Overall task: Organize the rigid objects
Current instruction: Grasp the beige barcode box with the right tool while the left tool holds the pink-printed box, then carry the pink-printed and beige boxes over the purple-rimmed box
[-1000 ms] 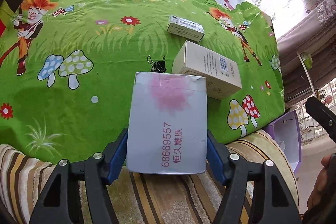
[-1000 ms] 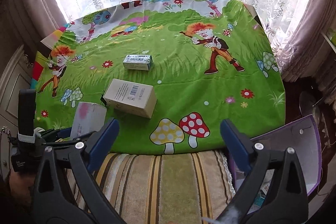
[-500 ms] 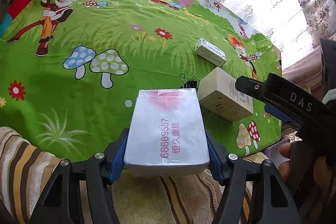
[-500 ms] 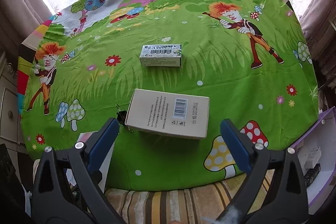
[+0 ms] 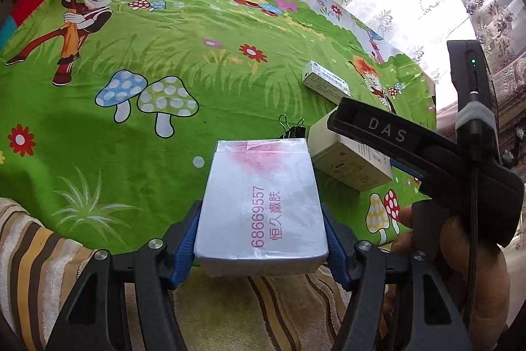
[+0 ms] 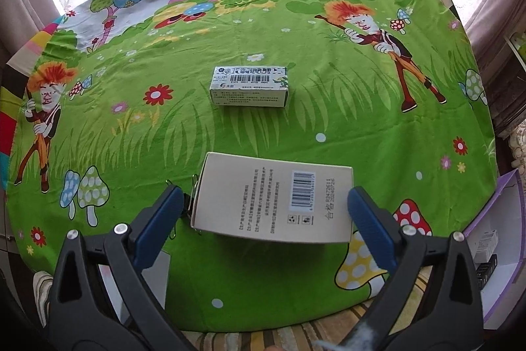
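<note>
My left gripper (image 5: pixel 259 219) is shut on a silver-white box (image 5: pixel 263 196) with pink print, held over the near edge of the green cartoon tablecloth (image 5: pixel 131 153). My right gripper (image 6: pixel 263 203) is open and straddles a beige box with a barcode (image 6: pixel 273 203), (image 5: pixel 348 163) that lies flat on the cloth. Its right pad sits close to the box's end, while the left pad stands apart from it. A black binder clip (image 6: pixel 189 203), (image 5: pixel 292 130) lies at the beige box's left end. Farther back rests a small white-and-green box (image 6: pixel 250 86), (image 5: pixel 325 84).
A person's hand (image 5: pixel 460 252) grips the right tool at the right of the left wrist view. An open purple box (image 6: pixel 503 219) holding small items stands off the table's right edge. A striped towel (image 6: pixel 296 328) runs along the near edge.
My right gripper has come down and forward until its open jaws flank the beige box, and it has entered the left wrist view. My left gripper rolled slightly, still holding the silver-white box.
</note>
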`<state>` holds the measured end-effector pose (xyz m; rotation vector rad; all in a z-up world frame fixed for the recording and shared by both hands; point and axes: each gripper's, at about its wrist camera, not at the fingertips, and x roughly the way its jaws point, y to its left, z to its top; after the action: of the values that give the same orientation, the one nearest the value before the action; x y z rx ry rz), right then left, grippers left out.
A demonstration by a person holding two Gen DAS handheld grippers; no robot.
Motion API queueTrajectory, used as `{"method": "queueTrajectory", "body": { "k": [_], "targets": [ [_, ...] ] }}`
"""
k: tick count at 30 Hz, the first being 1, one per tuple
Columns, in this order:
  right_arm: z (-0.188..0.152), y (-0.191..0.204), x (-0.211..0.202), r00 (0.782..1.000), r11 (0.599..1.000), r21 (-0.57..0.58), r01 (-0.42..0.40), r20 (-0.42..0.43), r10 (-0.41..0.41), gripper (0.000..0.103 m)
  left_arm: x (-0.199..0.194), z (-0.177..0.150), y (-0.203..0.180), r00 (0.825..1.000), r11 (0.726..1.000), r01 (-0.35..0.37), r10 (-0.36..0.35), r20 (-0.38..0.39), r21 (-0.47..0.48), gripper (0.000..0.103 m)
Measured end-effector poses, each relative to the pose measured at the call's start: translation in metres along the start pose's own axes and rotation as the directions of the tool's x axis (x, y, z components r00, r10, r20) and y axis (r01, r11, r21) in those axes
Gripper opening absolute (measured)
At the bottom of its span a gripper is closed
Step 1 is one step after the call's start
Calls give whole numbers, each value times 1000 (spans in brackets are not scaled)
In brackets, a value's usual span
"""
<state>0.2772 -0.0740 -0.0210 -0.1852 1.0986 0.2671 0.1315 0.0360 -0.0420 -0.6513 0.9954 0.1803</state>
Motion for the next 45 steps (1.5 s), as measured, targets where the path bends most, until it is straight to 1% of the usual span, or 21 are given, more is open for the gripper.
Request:
{"method": "queueTrajectory", "body": {
  "k": [6, 8, 12, 14, 16, 21, 23, 26, 32, 38, 41, 45],
  "targets": [
    [1, -3, 1, 1000, 1000, 19, 7, 18, -7, 101, 1, 0, -1, 1000, 1000, 0, 0, -2, 7, 66],
    [1, 0, 2, 999, 1000, -6, 26, 21, -25, 101, 2, 0, -2, 1000, 1000, 0, 0, -3, 11, 66],
    [0, -3, 7, 998, 999, 0, 51, 26, -51, 103, 2, 0, -3, 1000, 1000, 3, -3, -4, 16, 66],
    [0, -3, 14, 1000, 1000, -4, 28, 1, -28, 103, 3, 0, -3, 1000, 1000, 5, -5, -5, 19, 66],
    [-2, -4, 19, 999, 1000, 4, 25, -21, -25, 103, 3, 0, -3, 1000, 1000, 5, -5, -5, 22, 66],
    [-2, -5, 20, 1000, 1000, 5, 6, -11, -6, 103, 4, 0, -3, 1000, 1000, 8, -8, -7, 25, 67],
    [-1, -6, 20, 1000, 1000, 5, 3, -2, -3, 100, 4, 0, -3, 1000, 1000, 8, -8, -7, 27, 66],
    [-2, -6, 17, 1000, 1000, -2, -2, 11, 2, 99, 5, 0, -3, 1000, 1000, 9, -9, -7, 27, 66],
    [-8, -16, -9, 996, 1000, 6, -5, 87, 4, 99, 2, -1, -6, 1000, 999, 28, -28, 4, 38, 66],
    [-23, -38, -53, 982, 1000, -15, 17, 191, -14, 99, -10, -4, -25, 999, 994, 8, -13, 51, 110, 66],
    [-32, -51, -72, 974, 1000, -21, 21, 227, -16, 99, -19, -7, -36, 997, 991, 0, -11, 79, 137, 66],
    [-47, -68, -94, 964, 1000, -22, 22, 265, -15, 99, -30, -15, -58, 994, 981, -9, -13, 110, 196, 66]
  ]
}}
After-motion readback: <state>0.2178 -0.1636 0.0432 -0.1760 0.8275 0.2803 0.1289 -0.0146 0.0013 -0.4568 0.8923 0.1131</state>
